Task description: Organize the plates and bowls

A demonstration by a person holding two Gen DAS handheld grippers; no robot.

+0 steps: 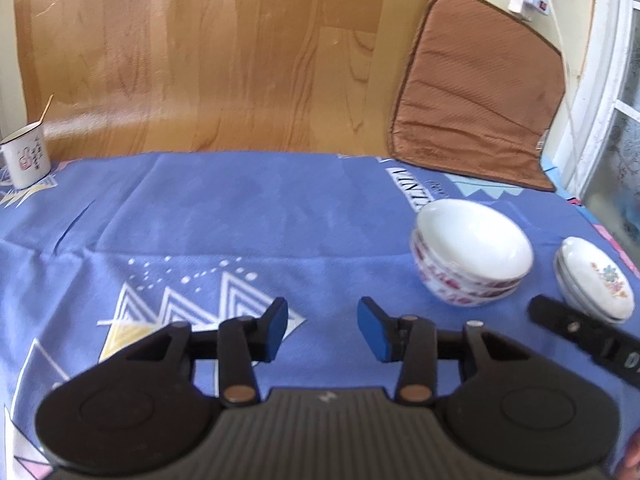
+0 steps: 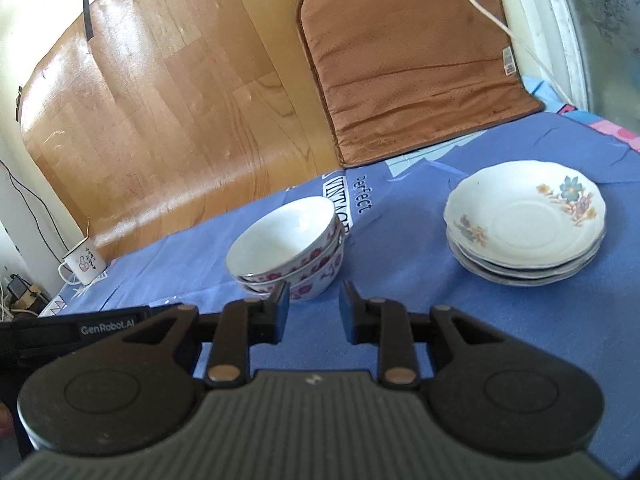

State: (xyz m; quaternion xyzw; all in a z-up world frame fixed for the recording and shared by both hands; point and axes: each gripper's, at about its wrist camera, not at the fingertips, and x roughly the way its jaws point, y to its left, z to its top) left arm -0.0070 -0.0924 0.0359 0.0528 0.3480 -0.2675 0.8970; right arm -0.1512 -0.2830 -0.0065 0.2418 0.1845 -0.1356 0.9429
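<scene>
A stack of white bowls with red flower patterns (image 1: 472, 256) (image 2: 290, 244) sits on the blue tablecloth (image 1: 240, 216) (image 2: 400, 272). To its right stands a stack of white floral plates (image 1: 596, 280) (image 2: 524, 224). My left gripper (image 1: 322, 330) hovers open over bare cloth, left of the bowls, with nothing between its blue pads. My right gripper (image 2: 313, 314) is open and empty just in front of the bowls; its left fingertip (image 2: 282, 304) overlaps the lowest bowl's edge in the picture. Part of the right gripper's body (image 1: 580, 336) shows in front of the plates.
A white enamel mug (image 1: 26, 156) (image 2: 84, 266) with a stick in it stands at the far left. A brown cushion (image 1: 480, 96) (image 2: 408, 64) and a wooden board (image 1: 200, 56) (image 2: 160, 112) lean against the wall behind. A white cable (image 2: 500, 24) hangs at the right.
</scene>
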